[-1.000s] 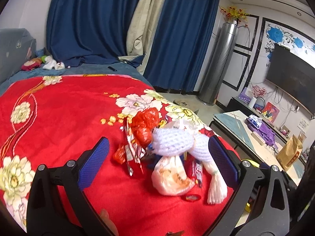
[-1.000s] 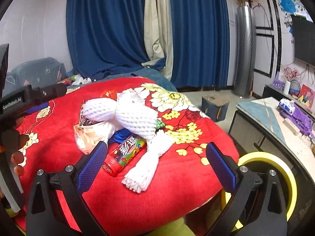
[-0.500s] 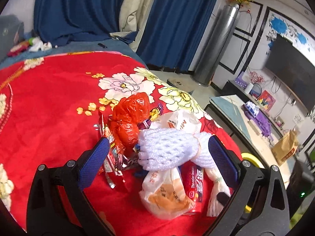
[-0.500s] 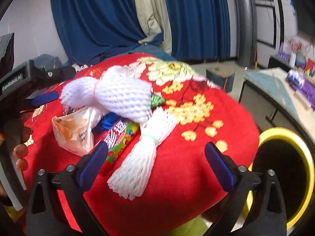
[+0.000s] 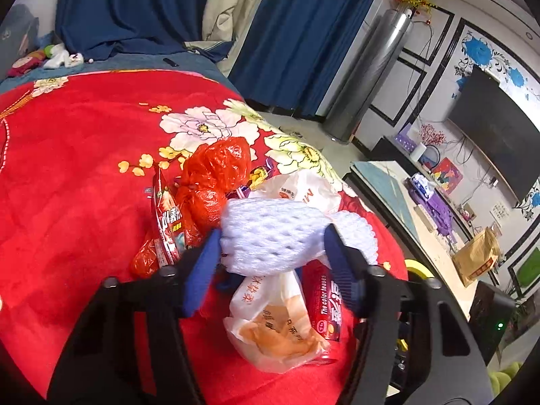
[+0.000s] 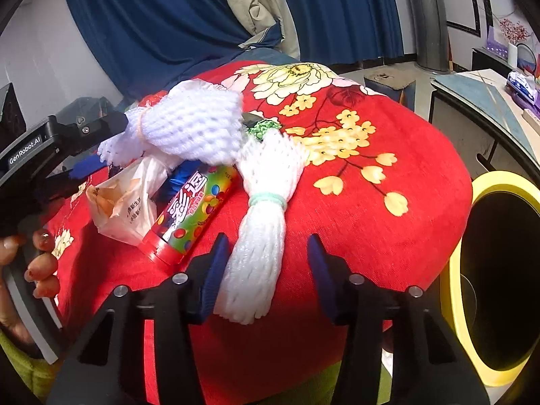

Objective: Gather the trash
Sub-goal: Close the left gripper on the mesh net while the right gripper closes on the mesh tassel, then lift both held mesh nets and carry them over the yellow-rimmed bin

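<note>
Closing in, the left gripper squeezed the fat foam net on the red blanket; the right gripper straddled its long tail, not pinching yet.

Counting outward from the candy tube: one tube, with two white foam fruit nets beside it, the puffed net lying over the tube's far end and the tied net along its right side. Left of the tube lies one pale plastic bag, and beyond it one red plastic bag and one red snack wrapper. One yellow-rimmed bin stands to the tube's right, off the red blanket.
</note>
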Demonstrator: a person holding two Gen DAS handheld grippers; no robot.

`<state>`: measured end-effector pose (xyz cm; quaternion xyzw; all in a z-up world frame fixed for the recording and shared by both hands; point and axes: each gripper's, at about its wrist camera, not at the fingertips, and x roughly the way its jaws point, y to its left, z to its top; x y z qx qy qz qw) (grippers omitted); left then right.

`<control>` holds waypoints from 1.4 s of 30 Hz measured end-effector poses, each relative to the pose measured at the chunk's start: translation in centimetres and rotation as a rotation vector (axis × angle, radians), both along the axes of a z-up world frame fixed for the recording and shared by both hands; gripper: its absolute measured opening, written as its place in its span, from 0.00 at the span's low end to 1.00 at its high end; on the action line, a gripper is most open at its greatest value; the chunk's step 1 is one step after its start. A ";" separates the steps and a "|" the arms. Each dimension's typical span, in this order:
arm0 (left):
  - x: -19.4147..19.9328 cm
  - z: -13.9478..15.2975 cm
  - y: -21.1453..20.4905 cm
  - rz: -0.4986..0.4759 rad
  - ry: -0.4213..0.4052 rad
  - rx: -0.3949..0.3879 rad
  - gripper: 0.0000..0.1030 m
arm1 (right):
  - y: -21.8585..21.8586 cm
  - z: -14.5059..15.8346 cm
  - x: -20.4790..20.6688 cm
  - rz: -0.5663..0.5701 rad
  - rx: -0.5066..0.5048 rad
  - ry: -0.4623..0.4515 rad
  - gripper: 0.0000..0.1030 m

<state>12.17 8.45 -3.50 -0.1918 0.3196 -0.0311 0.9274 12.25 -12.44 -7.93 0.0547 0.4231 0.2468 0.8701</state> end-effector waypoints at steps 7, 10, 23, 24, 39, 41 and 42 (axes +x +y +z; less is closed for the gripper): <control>-1.3 0.9 -0.4 -0.017 -0.047 0.001 0.16 | -0.5 0.1 -0.3 0.007 0.003 -0.009 0.30; -1.9 1.6 -0.9 -0.047 -0.085 0.005 0.11 | -0.5 0.3 -0.5 0.014 -0.004 -0.023 0.26; -4.0 4.7 -3.3 -0.103 -0.201 0.057 0.09 | -3.2 3.3 -1.2 -0.045 0.007 -0.138 0.19; -4.0 4.7 -3.5 -0.107 -0.204 0.061 0.09 | -3.7 3.5 -1.2 -0.055 0.009 -0.146 0.19; -4.0 5.2 -8.5 -0.211 -0.220 0.102 0.09 | -12.3 6.4 -1.8 -0.251 -0.013 -0.257 0.19; -3.9 5.1 -9.5 -0.232 -0.220 0.115 0.09 | -13.7 6.6 -2.0 -0.283 -0.015 -0.270 0.19; -3.8 5.0 -10.0 -0.242 -0.219 0.118 0.09 | -14.4 6.6 -2.1 -0.301 -0.016 -0.276 0.19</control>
